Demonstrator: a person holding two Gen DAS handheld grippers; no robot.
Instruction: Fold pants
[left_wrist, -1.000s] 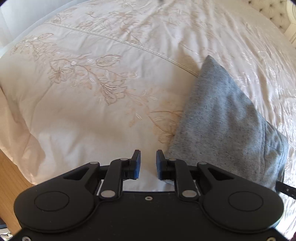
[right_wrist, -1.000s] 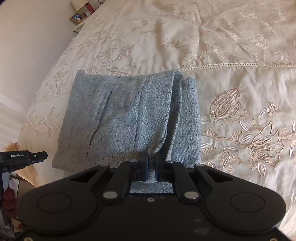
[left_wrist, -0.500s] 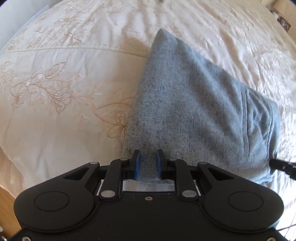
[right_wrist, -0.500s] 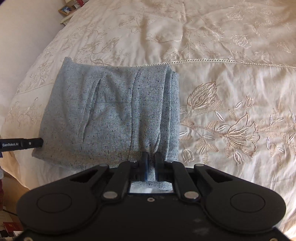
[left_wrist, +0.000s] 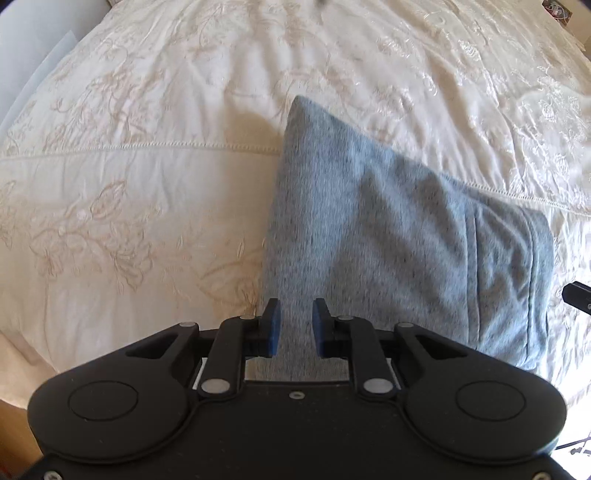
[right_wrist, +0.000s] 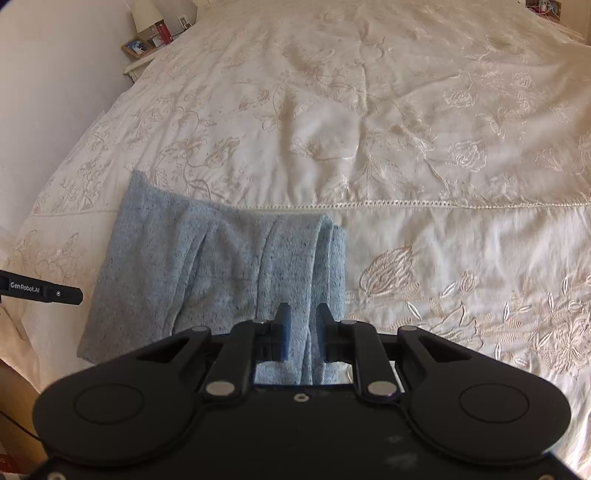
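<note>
The grey-blue pants lie folded into a compact rectangle on the cream bedspread; they also show in the right wrist view. My left gripper is open, its fingers straddling the near left edge of the fold, with the cloth between the pads untouched. My right gripper is open over the near right edge, where the stacked layers show. The tip of the other gripper shows at each view's side.
The embroidered cream bedspread spreads far beyond the pants. A nightstand with a frame and small items stands at the far left by the wall. The bed's near edge drops off at the lower left.
My right gripper was shut on the fold's edge and has opened. My left gripper has moved right, over the pants' near edge, still open. Both views have tilted up along the bed.
</note>
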